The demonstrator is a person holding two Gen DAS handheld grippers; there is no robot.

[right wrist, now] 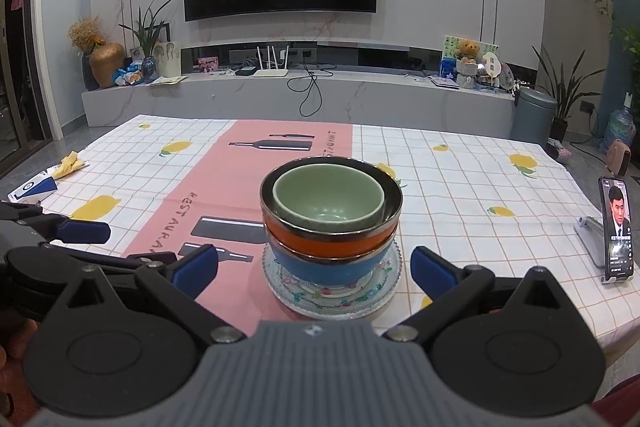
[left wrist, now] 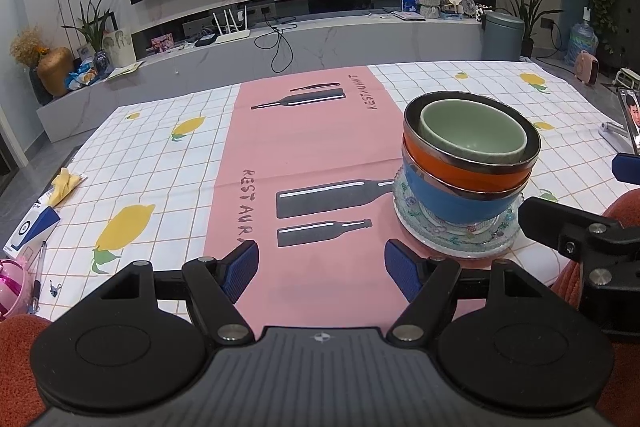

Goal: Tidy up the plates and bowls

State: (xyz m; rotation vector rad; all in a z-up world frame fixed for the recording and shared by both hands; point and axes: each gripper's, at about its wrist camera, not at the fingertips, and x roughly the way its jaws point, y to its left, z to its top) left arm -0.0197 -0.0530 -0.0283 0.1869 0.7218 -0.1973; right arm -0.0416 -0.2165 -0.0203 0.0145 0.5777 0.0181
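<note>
A stack stands on the pink runner: a patterned glass plate point(left wrist: 452, 241) at the bottom, a blue bowl point(left wrist: 460, 201), an orange bowl point(left wrist: 464, 173) with a metal rim, and a green bowl point(left wrist: 472, 131) nested on top. The stack also shows in the right wrist view, with plate point(right wrist: 332, 301), blue bowl point(right wrist: 332, 267), orange bowl point(right wrist: 328, 241) and green bowl point(right wrist: 328, 197). My left gripper point(left wrist: 322, 269) is open and empty, left of the stack. My right gripper point(right wrist: 314, 267) is open and empty, just in front of the stack, its fingers on either side of it and apart from it.
A phone point(right wrist: 618, 227) on a stand plays video at the table's right edge. A blue-white box point(left wrist: 32, 231), a pen point(left wrist: 38, 275), a yellow cloth point(left wrist: 66, 181) and a pink object point(left wrist: 12, 283) lie at the left. The table's front edge is near.
</note>
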